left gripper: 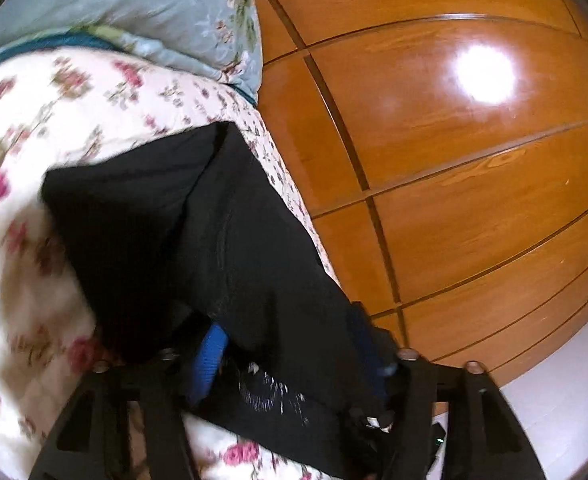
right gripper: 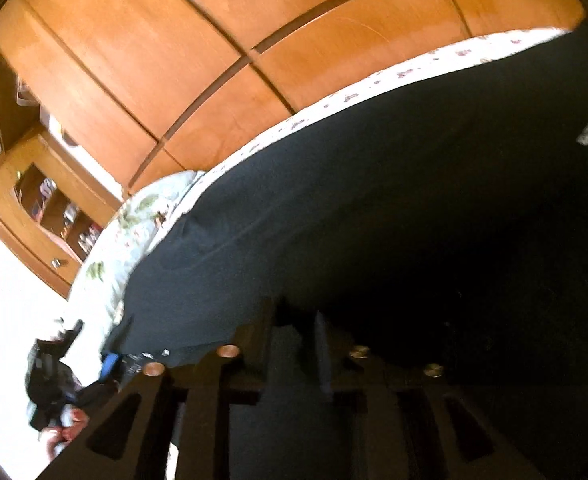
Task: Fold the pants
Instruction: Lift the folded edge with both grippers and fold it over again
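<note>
Black pants (left gripper: 197, 216) lie on a flowered bedspread (left gripper: 65, 120), with both hand-held grippers at their near end.

Dark fabric runs lengthwise away from the left gripper (left gripper: 289, 364), along the bed's edge beside the glossy wooden wardrobe (left gripper: 474, 184) and toward the pale blue pillow (left gripper: 141, 4). The left gripper's jaws stand apart with cloth lying between them, and the pads do not look pressed on it, so it reads as released. In the right wrist view the right gripper (right gripper: 294, 356) sits low over the same dark cloth; its jaws are parted, but the shadow hides whether they pinch anything. Both grippers are at the pants; the next fold likely runs along that long axis toward the pillow.
</note>
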Demonstrator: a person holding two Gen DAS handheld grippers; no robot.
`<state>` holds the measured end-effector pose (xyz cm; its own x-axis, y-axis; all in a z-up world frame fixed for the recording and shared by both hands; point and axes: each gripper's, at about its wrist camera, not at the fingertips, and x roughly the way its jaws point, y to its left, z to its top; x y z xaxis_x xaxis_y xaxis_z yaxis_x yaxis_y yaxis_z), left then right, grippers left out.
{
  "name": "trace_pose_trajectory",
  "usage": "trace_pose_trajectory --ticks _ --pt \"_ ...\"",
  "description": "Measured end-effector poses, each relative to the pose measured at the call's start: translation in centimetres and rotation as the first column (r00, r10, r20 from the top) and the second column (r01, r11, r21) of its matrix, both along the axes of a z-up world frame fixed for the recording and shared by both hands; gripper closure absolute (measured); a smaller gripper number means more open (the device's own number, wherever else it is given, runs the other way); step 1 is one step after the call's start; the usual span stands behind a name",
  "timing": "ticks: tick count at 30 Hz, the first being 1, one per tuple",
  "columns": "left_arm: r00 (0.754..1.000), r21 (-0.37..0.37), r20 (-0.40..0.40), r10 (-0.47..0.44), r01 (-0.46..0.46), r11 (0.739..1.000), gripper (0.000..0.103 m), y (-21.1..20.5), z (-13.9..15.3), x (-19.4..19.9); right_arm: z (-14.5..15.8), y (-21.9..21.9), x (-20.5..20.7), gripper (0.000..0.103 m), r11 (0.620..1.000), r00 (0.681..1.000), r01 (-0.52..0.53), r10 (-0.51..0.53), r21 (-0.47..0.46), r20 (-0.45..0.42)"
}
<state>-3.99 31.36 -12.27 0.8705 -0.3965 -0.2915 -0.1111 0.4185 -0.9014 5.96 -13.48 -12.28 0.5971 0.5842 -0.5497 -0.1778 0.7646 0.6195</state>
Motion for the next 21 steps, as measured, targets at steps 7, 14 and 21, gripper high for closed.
trace_pose_trajectory --ticks 7,14,21 --pt "0.998 0.084 -0.067 0.000 0.006 0.996 0.096 0.3 0.8 1.6 1.6 -5.0 -0.9 0.046 0.984 0.985 0.170 -0.170 0.053 0.012" --pt "0.996 0.067 -0.088 0.003 0.003 0.998 0.096 0.6 0.2 1.1 1.9 -11.0 2.1 0.043 0.921 0.927 0.373 -0.366 0.109 -0.079" --pt "1.000 0.062 -0.026 0.005 -0.004 0.998 0.097 1.2 2.3 1.2 2.9 -14.4 2.7 0.095 0.893 0.907 0.421 -0.413 0.159 -0.086"
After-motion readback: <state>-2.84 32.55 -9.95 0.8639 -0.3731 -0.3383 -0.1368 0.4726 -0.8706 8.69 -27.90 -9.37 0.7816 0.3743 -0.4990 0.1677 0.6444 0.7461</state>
